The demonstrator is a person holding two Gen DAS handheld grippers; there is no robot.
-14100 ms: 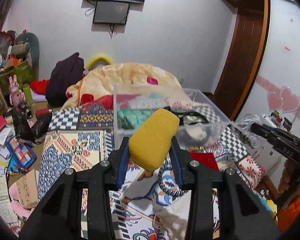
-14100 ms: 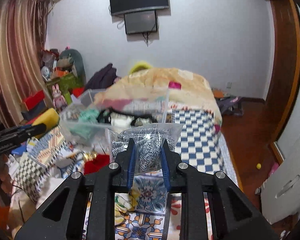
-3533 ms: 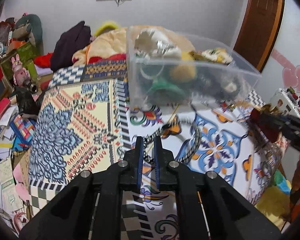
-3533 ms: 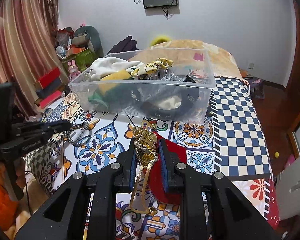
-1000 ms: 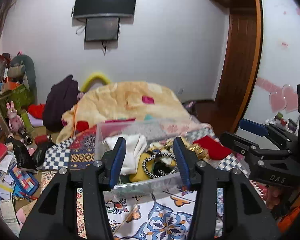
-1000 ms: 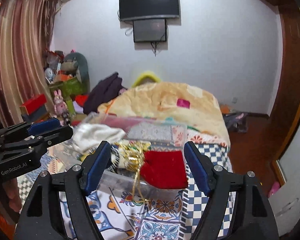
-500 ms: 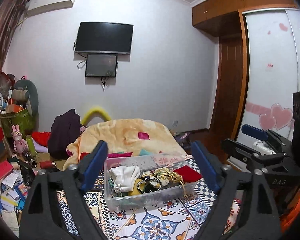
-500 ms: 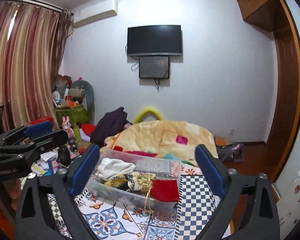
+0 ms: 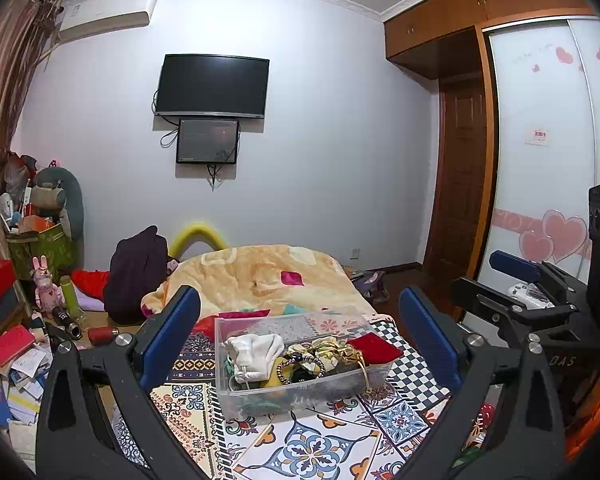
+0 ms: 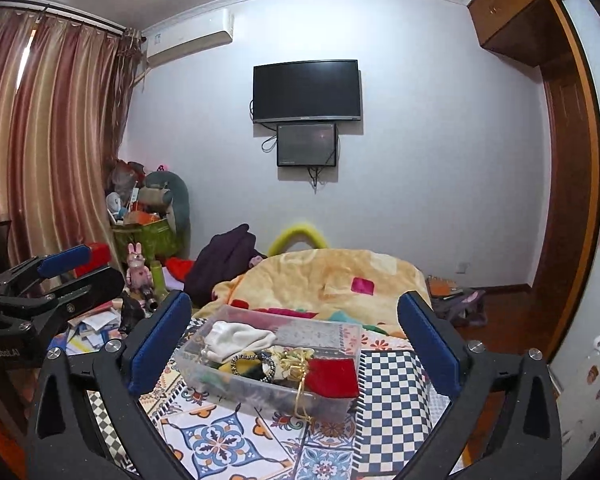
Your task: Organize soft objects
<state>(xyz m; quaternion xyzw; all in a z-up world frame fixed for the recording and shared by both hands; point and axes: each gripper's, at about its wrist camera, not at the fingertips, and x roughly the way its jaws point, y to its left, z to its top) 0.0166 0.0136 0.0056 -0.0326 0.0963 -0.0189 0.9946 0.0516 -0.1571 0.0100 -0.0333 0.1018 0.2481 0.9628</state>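
Observation:
A clear plastic bin (image 9: 260, 394) stands on the patterned bed cover, and it also shows in the right wrist view (image 10: 204, 360). It holds a white cloth (image 9: 256, 350), a red pouch (image 10: 334, 372), a gold ribbon (image 10: 300, 384), a braided cord (image 9: 300, 364) and other soft pieces. My left gripper (image 9: 300, 344) is wide open and empty, held back and above the bin. My right gripper (image 10: 294, 344) is also wide open and empty, back from the bin.
A yellow blanket (image 9: 260, 276) lies heaped behind the bin. Boxes, toys and papers (image 9: 16, 336) clutter the floor at the left. A wardrobe with heart stickers (image 9: 548, 208) stands at the right. A TV (image 10: 306, 90) hangs on the far wall.
Both grippers have opened wider and pulled back and up from the bin. The cord and the red pouch with gold ribbon, held 3.5 s ago, now lie in the bin.

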